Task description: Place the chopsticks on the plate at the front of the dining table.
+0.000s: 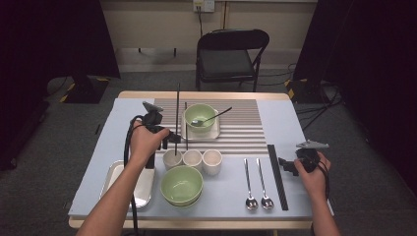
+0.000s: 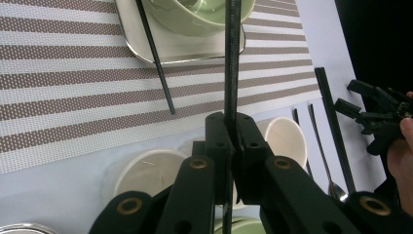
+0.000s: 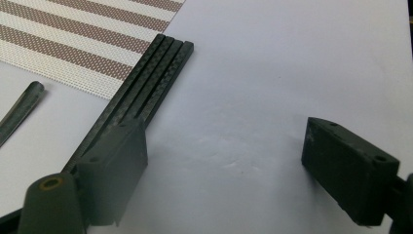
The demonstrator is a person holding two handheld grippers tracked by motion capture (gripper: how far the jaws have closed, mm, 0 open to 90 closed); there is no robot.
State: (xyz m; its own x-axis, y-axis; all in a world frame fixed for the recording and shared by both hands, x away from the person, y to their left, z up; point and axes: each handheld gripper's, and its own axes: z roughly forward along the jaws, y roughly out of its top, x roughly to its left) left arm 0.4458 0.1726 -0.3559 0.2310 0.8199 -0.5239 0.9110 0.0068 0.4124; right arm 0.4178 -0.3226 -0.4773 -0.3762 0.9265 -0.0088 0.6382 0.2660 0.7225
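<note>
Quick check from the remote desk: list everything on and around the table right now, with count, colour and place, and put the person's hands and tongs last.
Chopstick held: 1, black, upright in left tongs.
Chopstick lying: 1, black, on mat left of the tray.
Chopstick bundle: 1, black, right of the spoons.
Placemat: 1, striped, table centre.
Far bowl: 1, green, on small tray, spoon inside.
Near bowls: stacked, green, front centre.
Cups: 3, white, row behind near bowls.
Spoons: 2, silver, front right.
Metal tray: 1, silver, front left.
Chair: 1, black, beyond table.
Left tongs: shut on chopstick.
Right tongs: open, beside bundle.
</note>
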